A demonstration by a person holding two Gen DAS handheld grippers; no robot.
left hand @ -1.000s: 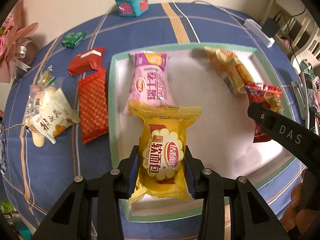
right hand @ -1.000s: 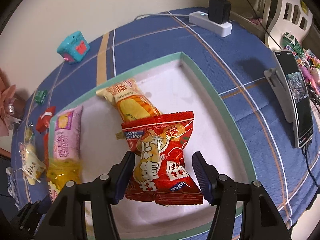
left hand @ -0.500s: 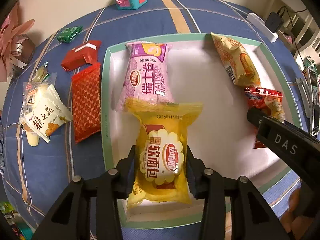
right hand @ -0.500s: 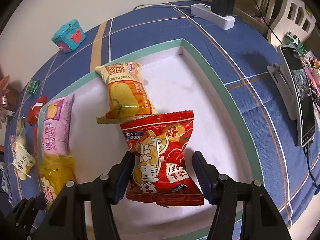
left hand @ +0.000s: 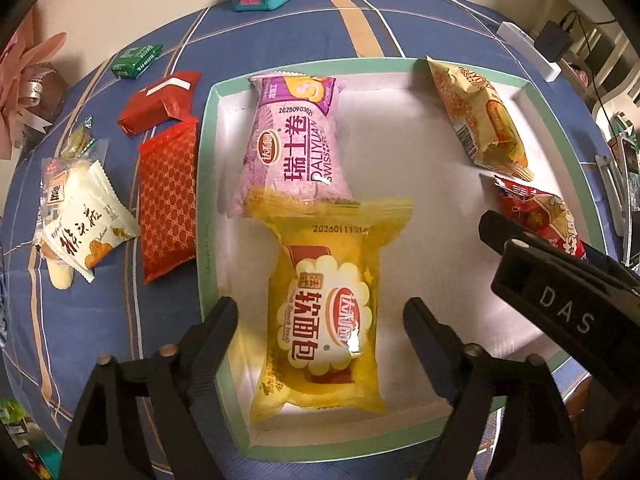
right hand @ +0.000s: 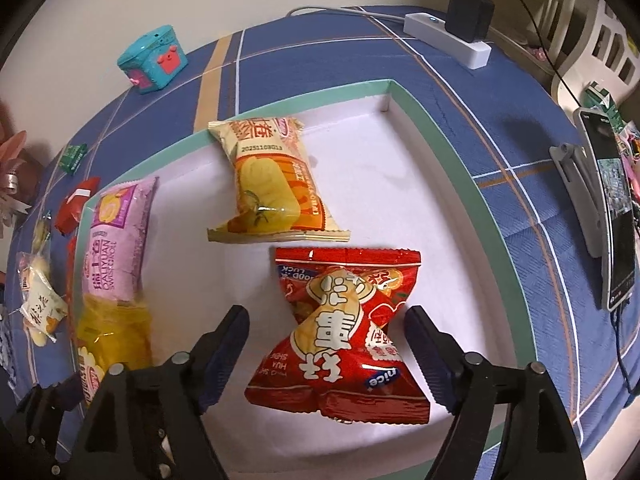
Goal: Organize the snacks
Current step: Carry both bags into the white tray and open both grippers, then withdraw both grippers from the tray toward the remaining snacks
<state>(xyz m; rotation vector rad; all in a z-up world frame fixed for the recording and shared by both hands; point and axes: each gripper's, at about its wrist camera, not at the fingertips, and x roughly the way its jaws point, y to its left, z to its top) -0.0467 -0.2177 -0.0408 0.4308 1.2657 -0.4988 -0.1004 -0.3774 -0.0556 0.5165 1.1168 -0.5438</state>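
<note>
Left wrist view: my left gripper (left hand: 320, 320) points steeply down over the white shallow tray with a mint-green rim (left hand: 208, 152), and its fingers (left hand: 218, 322) are spreading apart, released from the yellow plastic packet of soft bread (left hand: 326, 312) that lies flat on the tray floor between them, with a gap showing on either side. Just beyond the fingertips, the far end of that packet overlaps the near end of the pink plastic Swiss-roll packet (left hand: 294, 144). Farther ahead and to the right of the fingers lies the pale orange crinkly snack packet (left hand: 480, 120), inside the tray near its far corner. To the left of the fingers, outside the tray on the blue plaid tabletop (left hand: 104, 320), I see a red patterned pouch (left hand: 168, 196) touching the tray's rim, a glossy red folded wrapper (left hand: 160, 102), a white biscuit packet (left hand: 86, 230) and a small green pack (left hand: 136, 60).

In the right wrist view, my right gripper (right hand: 326, 350) is also opening, its fingers (right hand: 428, 344) clear of the red foil snack packet (right hand: 344, 336) resting on the tray between them. Directly ahead of it lies the orange packet, close by; the pink and yellow packets lie well to the left of the fingers. A turquoise toy box (right hand: 154, 60) stands far ahead on the tabletop.
</note>
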